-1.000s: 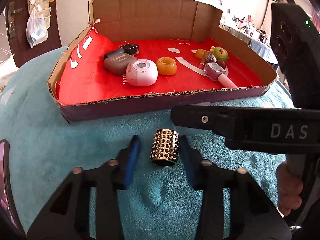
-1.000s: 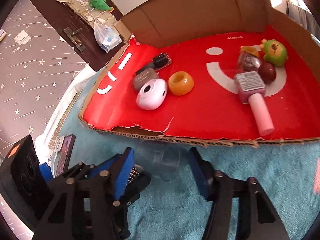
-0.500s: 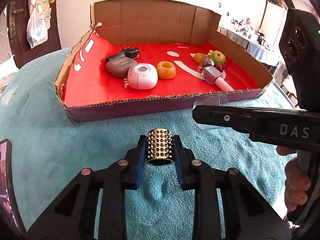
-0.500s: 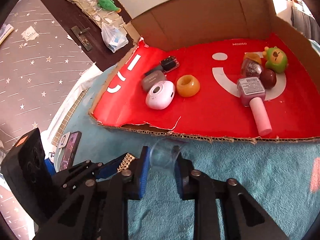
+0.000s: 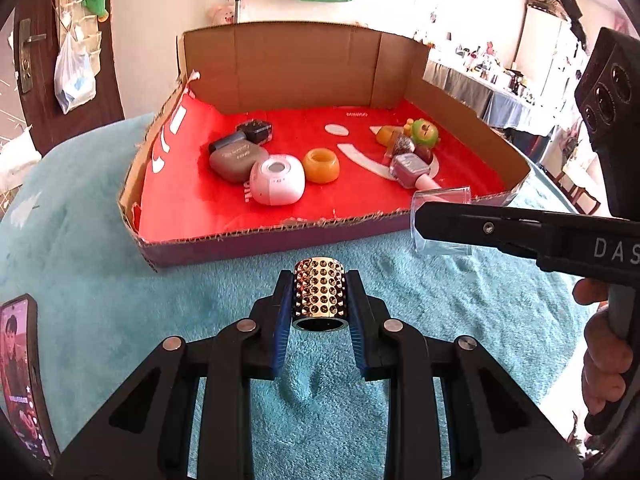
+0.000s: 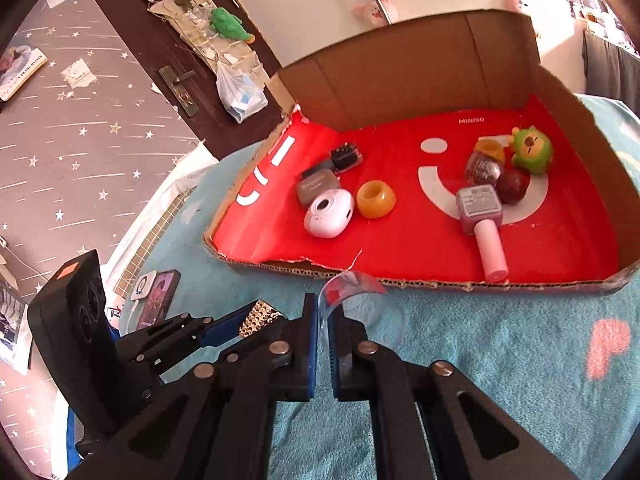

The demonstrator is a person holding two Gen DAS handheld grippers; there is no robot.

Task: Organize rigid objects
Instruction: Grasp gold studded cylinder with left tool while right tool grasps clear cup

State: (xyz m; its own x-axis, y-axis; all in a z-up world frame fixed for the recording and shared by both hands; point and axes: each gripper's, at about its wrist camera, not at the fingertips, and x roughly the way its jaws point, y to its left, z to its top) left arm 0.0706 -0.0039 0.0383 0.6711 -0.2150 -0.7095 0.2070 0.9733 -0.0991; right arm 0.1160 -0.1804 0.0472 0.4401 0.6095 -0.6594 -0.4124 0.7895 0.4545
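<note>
Rigid objects, step shown: pick-up. The cardboard tray (image 6: 404, 64) on the teal blanket (image 5: 100, 264) already holds several items. Just outside its near edge, the right gripper (image 6: 325, 338) is clamped on the wall of a clear plastic cup (image 6: 362, 306), and the left gripper (image 5: 319, 300) pinches a studded gold cylinder (image 5: 320, 294). Next, judged: each must clear the near rim and be set on bare red floor.

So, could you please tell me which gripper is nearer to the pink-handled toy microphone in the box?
Right. The right gripper, shut on a clear plastic cup, sits at the box's near edge just before the microphone. The left gripper is further back, holding the studded cylinder.
</note>
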